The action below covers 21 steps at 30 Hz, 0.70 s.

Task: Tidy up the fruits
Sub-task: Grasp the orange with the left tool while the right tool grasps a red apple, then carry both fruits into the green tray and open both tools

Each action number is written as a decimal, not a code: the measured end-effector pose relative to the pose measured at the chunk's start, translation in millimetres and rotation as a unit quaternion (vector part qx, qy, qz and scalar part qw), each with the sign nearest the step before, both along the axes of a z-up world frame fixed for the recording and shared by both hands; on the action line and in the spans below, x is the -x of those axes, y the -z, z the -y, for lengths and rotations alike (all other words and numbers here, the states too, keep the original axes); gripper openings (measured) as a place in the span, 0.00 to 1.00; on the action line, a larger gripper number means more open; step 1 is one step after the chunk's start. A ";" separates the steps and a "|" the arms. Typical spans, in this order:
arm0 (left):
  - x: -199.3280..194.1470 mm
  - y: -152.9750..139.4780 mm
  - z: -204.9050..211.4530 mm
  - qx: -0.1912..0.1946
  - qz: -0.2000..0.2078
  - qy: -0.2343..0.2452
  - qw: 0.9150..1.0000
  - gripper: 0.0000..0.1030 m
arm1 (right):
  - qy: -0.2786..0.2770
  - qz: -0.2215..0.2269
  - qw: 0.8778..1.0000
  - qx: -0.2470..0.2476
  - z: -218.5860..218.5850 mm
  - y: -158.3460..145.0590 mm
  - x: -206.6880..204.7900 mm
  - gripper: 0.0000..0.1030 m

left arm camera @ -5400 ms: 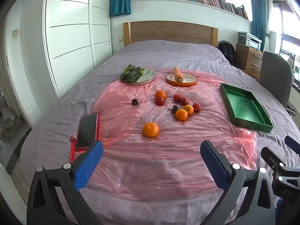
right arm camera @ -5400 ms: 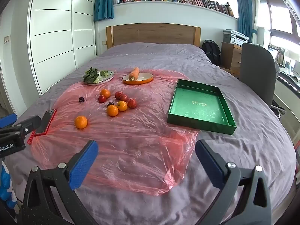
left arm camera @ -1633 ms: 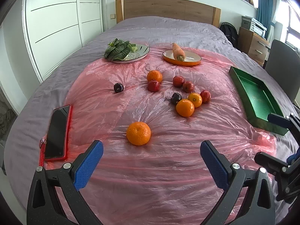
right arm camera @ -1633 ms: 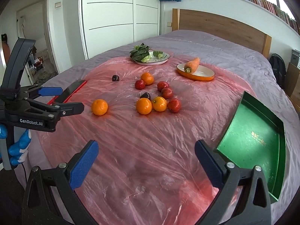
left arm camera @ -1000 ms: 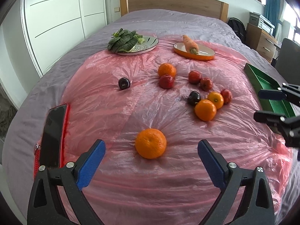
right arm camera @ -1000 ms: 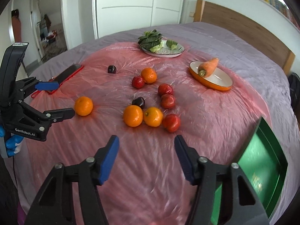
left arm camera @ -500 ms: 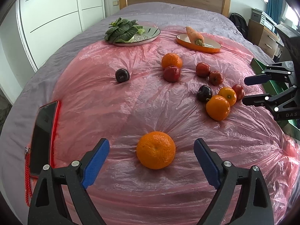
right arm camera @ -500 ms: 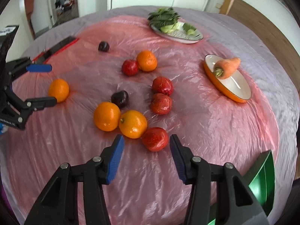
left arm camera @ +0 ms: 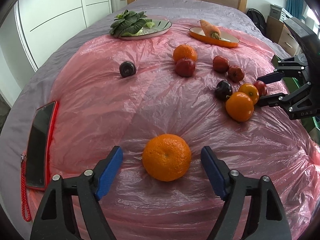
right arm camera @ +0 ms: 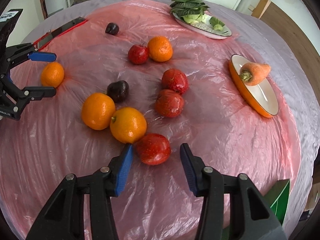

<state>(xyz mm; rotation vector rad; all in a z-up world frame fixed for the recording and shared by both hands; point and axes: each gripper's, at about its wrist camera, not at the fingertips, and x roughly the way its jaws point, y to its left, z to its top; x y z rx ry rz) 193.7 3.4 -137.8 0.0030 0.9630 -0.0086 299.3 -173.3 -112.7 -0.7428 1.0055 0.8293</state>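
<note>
Two claws, each with blue-padded black fingers, stand over fruit on a pink translucent plastic sheet (left arm camera: 160, 104) spread on a grey-covered bed (left arm camera: 180, 6). The left claw (left arm camera: 161, 171) has just been closing; its pads flank a lone round orange mandarin (left arm camera: 166, 157) with a gap on both sides, so it is open, gripping nothing. The right claw (right arm camera: 155, 163) has likewise just been closing; a glossy red apple (right arm camera: 153, 149) lies between its pads, untouched, and the left pad's tip is just beside a smooth orange fruit (right arm camera: 128, 125). That fruit touches the apple and a second orange mandarin (right arm camera: 98, 111), with a dark purple plum (right arm camera: 118, 91) just behind. Farther out lie two more red apples, a third red apple beside another mandarin, and a second plum apart. Beyond these stand a grey plate of leafy greens (right arm camera: 202, 26) and an orange oval dish (right arm camera: 258, 98) bearing a carrot (right arm camera: 255, 76). A red-cased phone (left arm camera: 39, 146) lies at the sheet's left edge; a green tray corner (right arm camera: 279, 200) shows at right.
</note>
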 end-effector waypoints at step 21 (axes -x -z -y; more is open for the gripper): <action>10.4 -14.0 -8.3 0.026 0.008 -0.003 1.000 0.38 | 0.032 0.000 0.998 -0.057 19.0 -22.2 8.7 0.45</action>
